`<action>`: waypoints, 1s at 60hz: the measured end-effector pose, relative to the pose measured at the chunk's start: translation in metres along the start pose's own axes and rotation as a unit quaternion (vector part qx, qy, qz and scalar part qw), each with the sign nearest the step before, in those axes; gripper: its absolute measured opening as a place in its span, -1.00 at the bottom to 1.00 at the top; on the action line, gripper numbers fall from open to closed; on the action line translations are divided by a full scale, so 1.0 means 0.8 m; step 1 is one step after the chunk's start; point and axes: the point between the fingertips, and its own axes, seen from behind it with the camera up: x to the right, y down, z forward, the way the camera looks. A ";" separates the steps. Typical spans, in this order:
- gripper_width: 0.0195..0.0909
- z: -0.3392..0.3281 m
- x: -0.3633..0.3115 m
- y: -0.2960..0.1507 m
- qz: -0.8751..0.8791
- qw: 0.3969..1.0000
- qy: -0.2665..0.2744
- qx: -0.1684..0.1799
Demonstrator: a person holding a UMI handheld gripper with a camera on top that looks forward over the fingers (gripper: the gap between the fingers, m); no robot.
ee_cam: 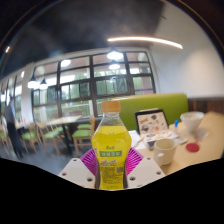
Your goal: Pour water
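Gripper [111, 163] apparently clamped on bottle [110, 148]; cup [163, 150] at two o'clock—tilt slowly over its rim.

The gripper [112, 168] shows two pale, whitish fingers [76, 172] of blocky, angular build, each faced on its inner side with a ribbed magenta pad [91, 159], one finger at either side of the yellow bottle [111, 150].

A clear plastic bottle [110, 150] of yellow drink stands upright between the fingers of the hand-held gripper [110, 160], orange cap on, green-and-white label facing back. A white cup [163, 152] sits just beyond, to its right.
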 end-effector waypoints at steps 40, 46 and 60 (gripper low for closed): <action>-0.65 0.097 0.098 -0.072 0.838 0.533 -0.104 0.053; -0.65 0.093 0.100 -0.072 0.839 0.532 -0.102 0.052; -0.65 0.041 0.057 -0.155 0.685 0.703 -0.178 0.068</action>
